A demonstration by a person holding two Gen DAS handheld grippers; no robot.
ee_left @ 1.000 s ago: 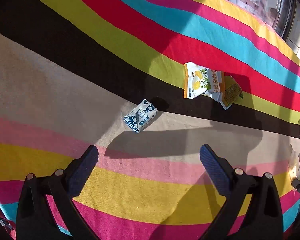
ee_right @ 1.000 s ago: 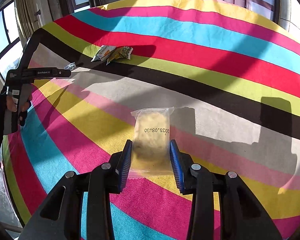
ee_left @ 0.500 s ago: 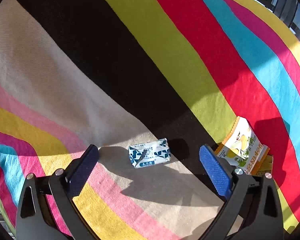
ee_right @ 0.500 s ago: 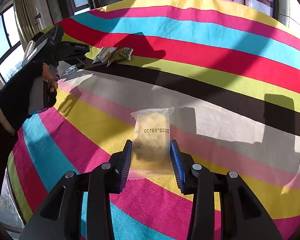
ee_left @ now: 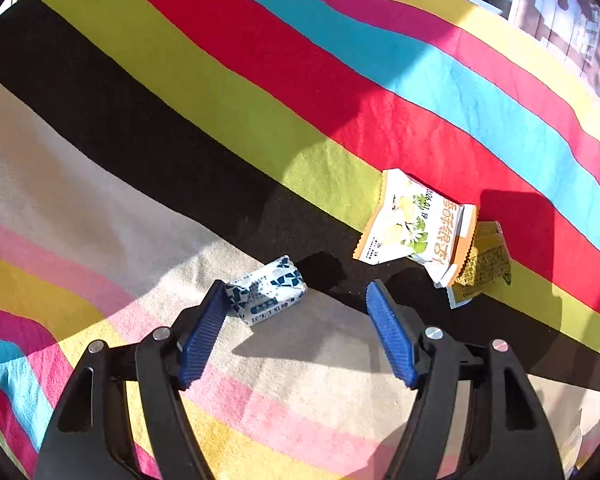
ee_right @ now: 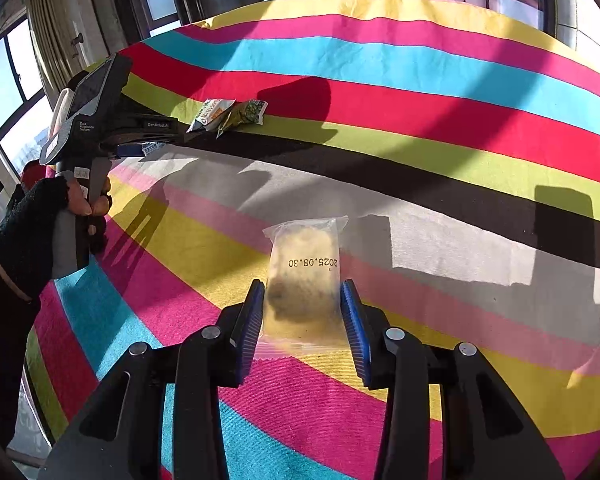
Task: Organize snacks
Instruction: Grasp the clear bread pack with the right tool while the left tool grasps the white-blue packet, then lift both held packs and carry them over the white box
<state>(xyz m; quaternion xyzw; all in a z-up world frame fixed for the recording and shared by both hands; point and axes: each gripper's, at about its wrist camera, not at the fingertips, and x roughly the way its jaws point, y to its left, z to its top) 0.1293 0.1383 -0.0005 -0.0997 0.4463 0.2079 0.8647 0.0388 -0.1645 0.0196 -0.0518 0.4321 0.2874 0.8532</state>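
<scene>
The clear plastic snack packet (ee_right: 302, 280) stamped "2025.08.30" sits pinched between the narrowed blue pads of the right gripper (ee_right: 302, 312), above the striped multicoloured cloth (ee_right: 420, 72). Far left of that packet, the left gripper (ee_left: 296, 300) — marked "GenRobot.AI" — is spread wide, one pad touching the small blue-and-white wrapped snack (ee_left: 266, 294), just beside the orange-edged white pouch (ee_left: 414, 226) dated "2026.01.19".

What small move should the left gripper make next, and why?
Probably ease slightly left, then close. The left gripper is open around the small blue-and-white wrapped snack, which already touches the left jaw and leaves a wide gap to the right. The right gripper holds the clear dated snack packet.
</scene>
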